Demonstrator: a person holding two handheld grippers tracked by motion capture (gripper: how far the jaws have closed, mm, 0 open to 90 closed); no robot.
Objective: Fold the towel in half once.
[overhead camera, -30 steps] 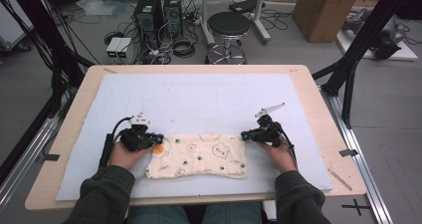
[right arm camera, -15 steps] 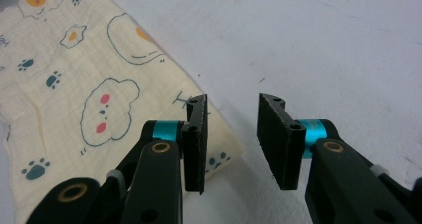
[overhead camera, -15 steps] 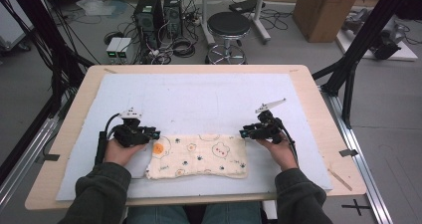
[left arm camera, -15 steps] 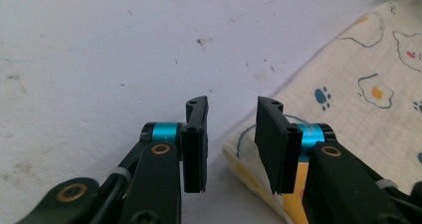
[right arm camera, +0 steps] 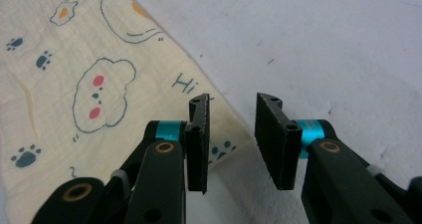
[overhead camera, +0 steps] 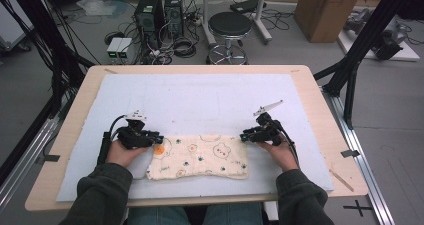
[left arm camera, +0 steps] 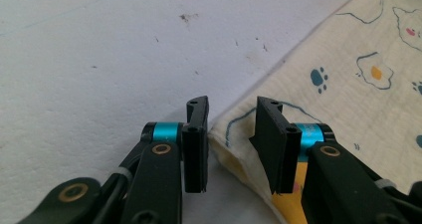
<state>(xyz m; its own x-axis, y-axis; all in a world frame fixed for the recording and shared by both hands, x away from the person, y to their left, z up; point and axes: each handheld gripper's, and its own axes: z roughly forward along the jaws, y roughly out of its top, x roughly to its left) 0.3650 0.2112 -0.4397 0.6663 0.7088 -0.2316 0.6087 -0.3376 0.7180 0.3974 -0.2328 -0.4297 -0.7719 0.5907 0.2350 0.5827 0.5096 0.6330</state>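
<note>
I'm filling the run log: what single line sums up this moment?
cloth: folded flat on mat | left gripper: just opened, at corner | right gripper: just opened, at corner

The white mat (overhead camera: 200,97) lies bare across the whole upper half of the frame, wide room for either hand to pass. The only thing in the way is the folded cloth (overhead camera: 200,157) at lower centre, lying flat between the left gripper (overhead camera: 150,137) and right gripper (overhead camera: 249,136).
</note>
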